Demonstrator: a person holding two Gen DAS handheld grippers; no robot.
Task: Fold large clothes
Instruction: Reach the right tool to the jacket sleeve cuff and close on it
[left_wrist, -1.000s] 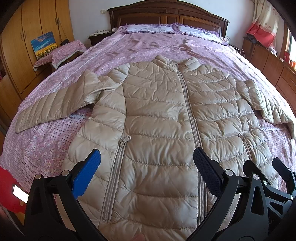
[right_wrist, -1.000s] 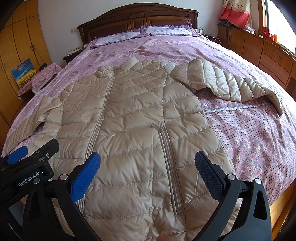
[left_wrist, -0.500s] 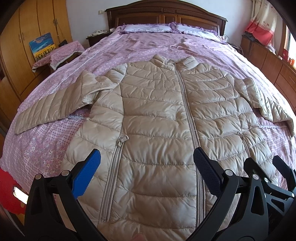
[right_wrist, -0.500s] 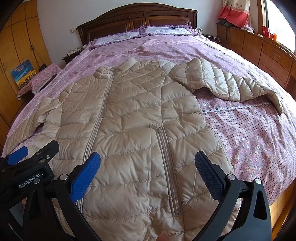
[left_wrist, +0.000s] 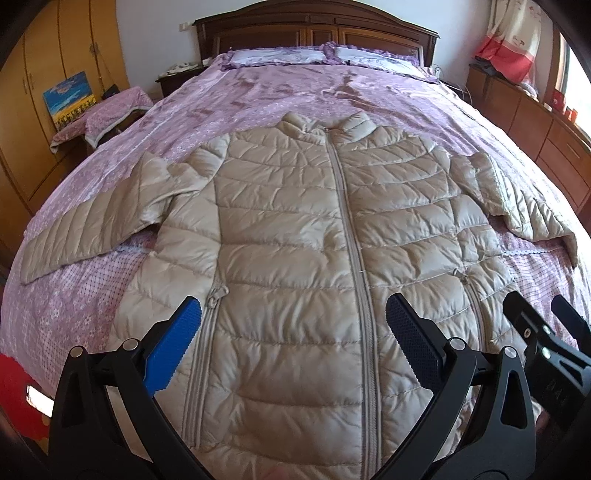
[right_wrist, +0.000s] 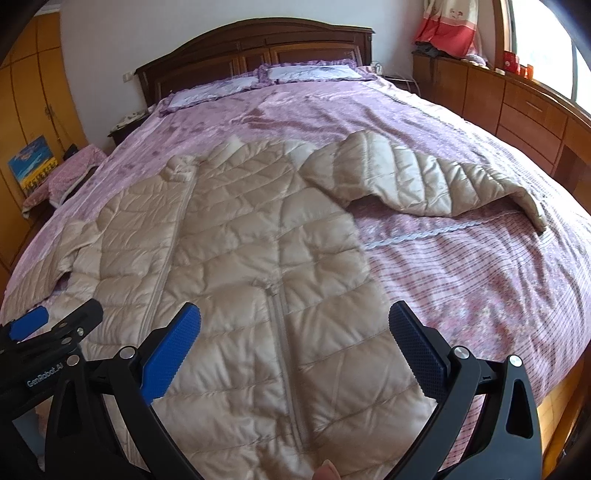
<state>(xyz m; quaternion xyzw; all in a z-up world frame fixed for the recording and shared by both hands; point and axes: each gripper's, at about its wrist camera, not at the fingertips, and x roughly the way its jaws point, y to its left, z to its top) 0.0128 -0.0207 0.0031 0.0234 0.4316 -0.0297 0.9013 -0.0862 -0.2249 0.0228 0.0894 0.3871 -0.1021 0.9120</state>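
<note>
Beige quilted jacket flat below both wide-spread, empty jaws, untouched.

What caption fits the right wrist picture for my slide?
Open right gripper above a beige puffer jacket spread flat on a purple bed, one sleeve stretched sideways.
</note>
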